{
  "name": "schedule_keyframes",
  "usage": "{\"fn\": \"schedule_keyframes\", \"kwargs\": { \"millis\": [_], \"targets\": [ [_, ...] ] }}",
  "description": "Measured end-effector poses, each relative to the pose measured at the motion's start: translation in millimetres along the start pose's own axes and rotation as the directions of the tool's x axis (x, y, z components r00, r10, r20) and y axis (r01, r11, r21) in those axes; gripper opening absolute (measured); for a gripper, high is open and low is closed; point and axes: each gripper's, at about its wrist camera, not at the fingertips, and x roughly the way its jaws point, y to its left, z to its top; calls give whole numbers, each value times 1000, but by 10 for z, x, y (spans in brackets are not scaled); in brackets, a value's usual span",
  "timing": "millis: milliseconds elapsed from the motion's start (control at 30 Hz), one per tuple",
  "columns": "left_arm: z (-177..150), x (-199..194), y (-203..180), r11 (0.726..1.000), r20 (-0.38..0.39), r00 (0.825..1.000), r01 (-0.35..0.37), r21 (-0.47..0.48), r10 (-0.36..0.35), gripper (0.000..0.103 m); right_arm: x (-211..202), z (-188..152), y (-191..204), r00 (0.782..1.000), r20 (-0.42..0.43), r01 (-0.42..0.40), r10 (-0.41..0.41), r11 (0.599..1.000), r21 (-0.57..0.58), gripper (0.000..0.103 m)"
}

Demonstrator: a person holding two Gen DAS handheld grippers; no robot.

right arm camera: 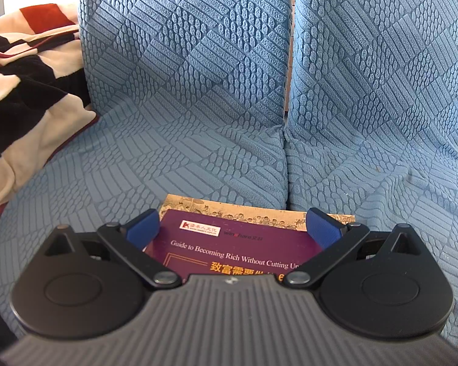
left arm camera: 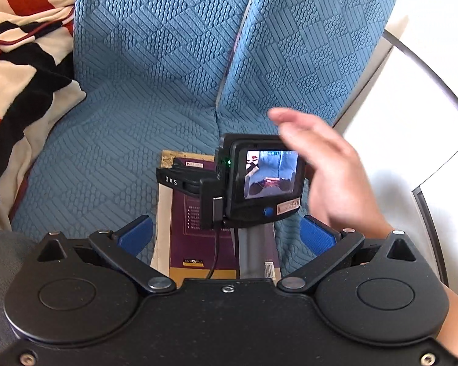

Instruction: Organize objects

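Observation:
A purple book (right arm camera: 235, 250) with English and Chinese title text lies on a tan book with a painted cover (right arm camera: 259, 210), both on the blue sofa seat (right arm camera: 168, 167). My right gripper (right arm camera: 233, 228) hovers open just above the purple book, its blue pads (right arm camera: 143, 228) on either side of the cover. In the left wrist view my left gripper (left arm camera: 226, 238) is open and holds nothing. Right in front of it I see the right gripper's camera unit (left arm camera: 259, 183) from behind, over the purple book (left arm camera: 192, 238). A blurred hand (left arm camera: 329, 177) is beside that unit.
A red, black and cream blanket (left arm camera: 21, 76) is piled on the sofa's left side (right arm camera: 24, 91). The sofa's back cushions (right arm camera: 183, 45) rise behind the books. A white surface with a grey edge (left arm camera: 412, 122) lies to the right.

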Motion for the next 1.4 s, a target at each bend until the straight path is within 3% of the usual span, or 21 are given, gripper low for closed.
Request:
{"fn": "schedule_keyframes", "kwargs": {
  "millis": [1400],
  "targets": [
    [-28,24,234,996,-48,999,9,-88,-13,102,-15,17,3,1000,-1,-4,4,1000,1,103]
  ]
}}
